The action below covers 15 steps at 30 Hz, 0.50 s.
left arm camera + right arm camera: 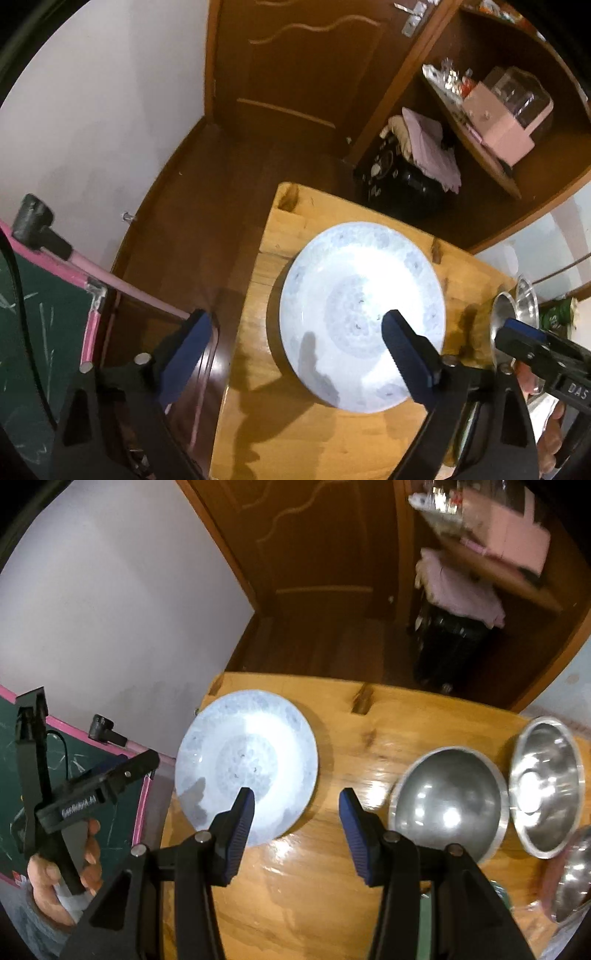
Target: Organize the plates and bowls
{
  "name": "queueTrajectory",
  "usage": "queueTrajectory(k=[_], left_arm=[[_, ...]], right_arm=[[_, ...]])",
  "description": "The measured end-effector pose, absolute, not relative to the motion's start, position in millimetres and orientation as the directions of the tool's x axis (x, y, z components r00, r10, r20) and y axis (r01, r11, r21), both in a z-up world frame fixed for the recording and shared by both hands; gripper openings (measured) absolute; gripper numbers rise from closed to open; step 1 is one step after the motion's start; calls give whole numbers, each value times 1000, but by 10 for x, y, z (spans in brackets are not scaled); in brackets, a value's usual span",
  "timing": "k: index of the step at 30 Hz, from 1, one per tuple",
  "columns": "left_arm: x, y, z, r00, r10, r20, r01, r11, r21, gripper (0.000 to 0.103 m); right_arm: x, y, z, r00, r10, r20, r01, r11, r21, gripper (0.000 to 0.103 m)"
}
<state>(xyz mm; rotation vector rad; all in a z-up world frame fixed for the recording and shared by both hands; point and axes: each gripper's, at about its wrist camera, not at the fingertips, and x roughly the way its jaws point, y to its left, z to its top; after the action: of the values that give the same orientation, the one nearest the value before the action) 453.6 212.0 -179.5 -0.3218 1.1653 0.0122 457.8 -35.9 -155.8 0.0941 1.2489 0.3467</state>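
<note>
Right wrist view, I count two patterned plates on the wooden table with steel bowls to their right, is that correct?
Not quite. The right wrist view shows only one patterned plate on the wooden table. The rest holds: the steel bowls do sit to its right.

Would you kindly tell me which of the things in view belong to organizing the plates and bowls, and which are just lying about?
Belongs to the job:
- white patterned plate on the wooden table
- two steel bowls, side by side
- a third steel dish, only partly in view

Just lying about:
- green chalkboard
- pink box on the shelf
- folded pink cloth
</note>
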Motion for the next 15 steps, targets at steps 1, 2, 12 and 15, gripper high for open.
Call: queueTrajectory(k=[1,2,12,15], left_arm=[[4569,2103,-1870,386,-163,-908,-172,954,-245,83],[4598,2097,-1938,371,-174,-912,-169,953,-251,80],[4734,2056,-2338,293,-284,-913,-165,926,-340,48],[4755,2038,-2394,276,-299,-913,-159,923,-351,34]], right_arm=[[4614,-335,-1633,258,313,-914,-201,943,266,48],[4657,-298,-1734,238,316,-918,-196,942,274,48],[4842,-251,-2197,156,315,-936,-158,944,291,29],[4883,-287,-2283,138,315,-939,-137,945,297,17]])
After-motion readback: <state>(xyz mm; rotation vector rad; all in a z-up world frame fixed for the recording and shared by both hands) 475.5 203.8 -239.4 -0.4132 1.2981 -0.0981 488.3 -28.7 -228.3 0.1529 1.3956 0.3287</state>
